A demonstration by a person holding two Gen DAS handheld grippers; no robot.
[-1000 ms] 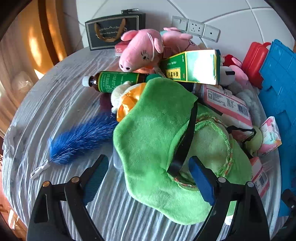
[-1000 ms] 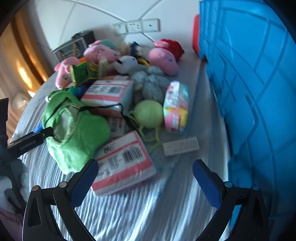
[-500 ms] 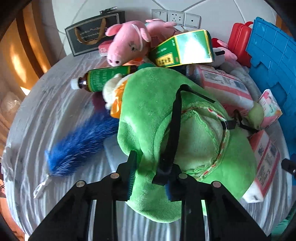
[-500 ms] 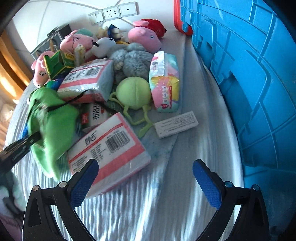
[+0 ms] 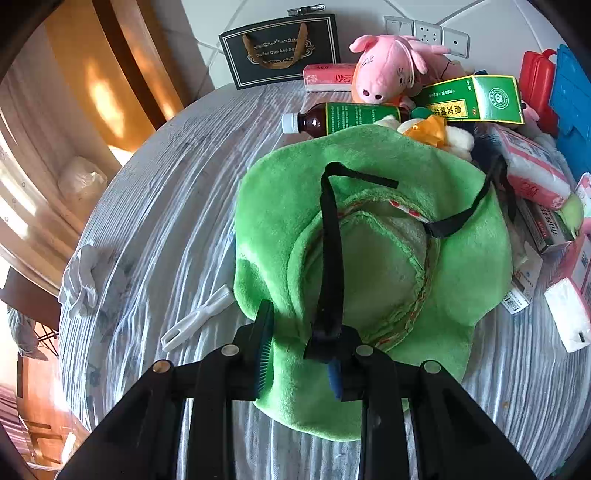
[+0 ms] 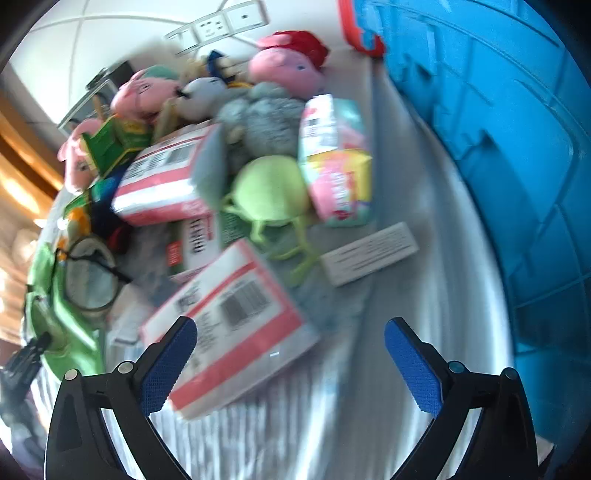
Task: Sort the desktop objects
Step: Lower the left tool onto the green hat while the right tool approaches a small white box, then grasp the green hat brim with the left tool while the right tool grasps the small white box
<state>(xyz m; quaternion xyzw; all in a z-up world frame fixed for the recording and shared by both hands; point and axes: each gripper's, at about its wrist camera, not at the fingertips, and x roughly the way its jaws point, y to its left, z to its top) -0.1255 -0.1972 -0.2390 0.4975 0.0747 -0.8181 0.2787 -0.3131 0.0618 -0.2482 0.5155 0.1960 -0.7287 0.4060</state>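
The left gripper (image 5: 300, 363), open around the brim one second earlier, is now clamping the near edge of the green plush hat (image 5: 373, 258), having closed within the first half of that second. The hat is lying further left on the striped cloth (image 5: 166, 206), covering the blue feather brush; only the brush's white handle (image 5: 197, 323) is showing. The right gripper (image 6: 286, 354), jaws unchanged, is sitting lower over the pink-striped tissue pack (image 6: 229, 325).

A home room: wooden door frame (image 5: 122, 70), wall sockets (image 5: 424, 35) (tiled wall), cloth-covered table (image 5: 166, 177) heaped with plush toys (image 5: 384, 74).
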